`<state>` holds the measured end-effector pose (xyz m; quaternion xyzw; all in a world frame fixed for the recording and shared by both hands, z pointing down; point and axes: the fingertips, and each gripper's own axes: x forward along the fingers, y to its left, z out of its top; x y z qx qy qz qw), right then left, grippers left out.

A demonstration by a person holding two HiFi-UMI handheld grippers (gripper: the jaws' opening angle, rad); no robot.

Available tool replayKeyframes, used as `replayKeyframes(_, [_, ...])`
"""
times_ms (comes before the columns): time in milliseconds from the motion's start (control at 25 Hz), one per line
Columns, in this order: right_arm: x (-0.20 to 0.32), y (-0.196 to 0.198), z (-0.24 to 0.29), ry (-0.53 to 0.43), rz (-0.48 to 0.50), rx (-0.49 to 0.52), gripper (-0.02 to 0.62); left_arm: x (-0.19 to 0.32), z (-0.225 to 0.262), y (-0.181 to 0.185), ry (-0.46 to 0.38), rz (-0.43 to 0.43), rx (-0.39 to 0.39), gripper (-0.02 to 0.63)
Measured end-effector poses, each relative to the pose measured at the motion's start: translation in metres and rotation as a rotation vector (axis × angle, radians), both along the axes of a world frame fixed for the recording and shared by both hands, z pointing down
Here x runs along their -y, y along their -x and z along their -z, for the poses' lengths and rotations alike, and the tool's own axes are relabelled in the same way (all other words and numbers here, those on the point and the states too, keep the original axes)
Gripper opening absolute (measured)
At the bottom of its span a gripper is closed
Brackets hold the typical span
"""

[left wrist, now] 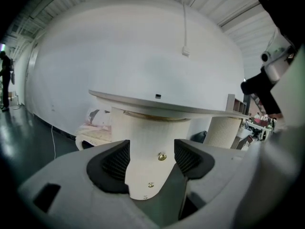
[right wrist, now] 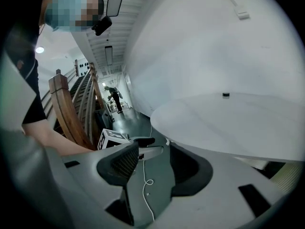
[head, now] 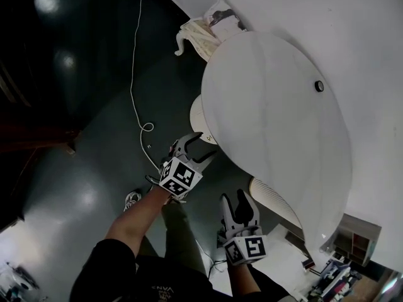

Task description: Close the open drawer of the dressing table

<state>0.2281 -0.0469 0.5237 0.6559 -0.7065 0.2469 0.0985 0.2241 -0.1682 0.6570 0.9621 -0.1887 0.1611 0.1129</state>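
Note:
The dressing table has a white oval top (head: 277, 118) on a ribbed cream body. Its rounded drawer (head: 198, 115) sticks out from under the top's left edge. My left gripper (head: 203, 146) is open just in front of it, jaws spread. In the left gripper view the cream drawer front (left wrist: 147, 147) with a small brass knob (left wrist: 162, 156) fills the gap between the left gripper's (left wrist: 151, 159) black pads, under the table top (left wrist: 167, 106). My right gripper (head: 234, 200) hangs back, lower and to the right. It (right wrist: 155, 163) is open, with only dark floor between its jaws.
A white cable (head: 133, 87) trails over the dark floor. Cream bedding (head: 201, 36) lies by the wall beyond the table. A small black knob (head: 319, 86) sits on the top. A ribbed table leg (head: 274, 200) and a shelf (head: 356, 241) are at right. A wooden frame (right wrist: 71, 113) stands left.

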Motion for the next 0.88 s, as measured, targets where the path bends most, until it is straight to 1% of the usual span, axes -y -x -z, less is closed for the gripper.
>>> replayKeyframes(200, [-0.01, 0.014, 0.003, 0.007, -0.027, -0.024, 0.209, -0.019, 0.015, 0.029, 0.001, -0.017, 0.0, 0.298])
replayKeyframes(360, [-0.016, 0.032, 0.011, -0.032, -0.06, 0.011, 0.208, -0.029, 0.03, 0.056, -0.014, -0.029, 0.007, 0.296])
replayKeyframes(440, [-0.022, 0.039, 0.012, -0.026, -0.077, 0.014, 0.207, -0.033, 0.036, 0.071, -0.018, -0.029, 0.017, 0.285])
replayKeyframes(600, [-0.032, 0.053, 0.018, -0.028, -0.094, 0.021, 0.206, -0.043, 0.053, 0.097, -0.038, -0.027, 0.036, 0.185])
replayKeyframes(760, [-0.045, 0.059, 0.022, -0.017, -0.128, 0.004, 0.205, -0.056, 0.077, 0.114, -0.075, -0.041, 0.024, 0.131])
replayKeyframes(880, [-0.052, 0.068, 0.028, -0.038, -0.15, 0.011, 0.206, -0.065, 0.094, 0.127, -0.092, -0.051, 0.012, 0.104])
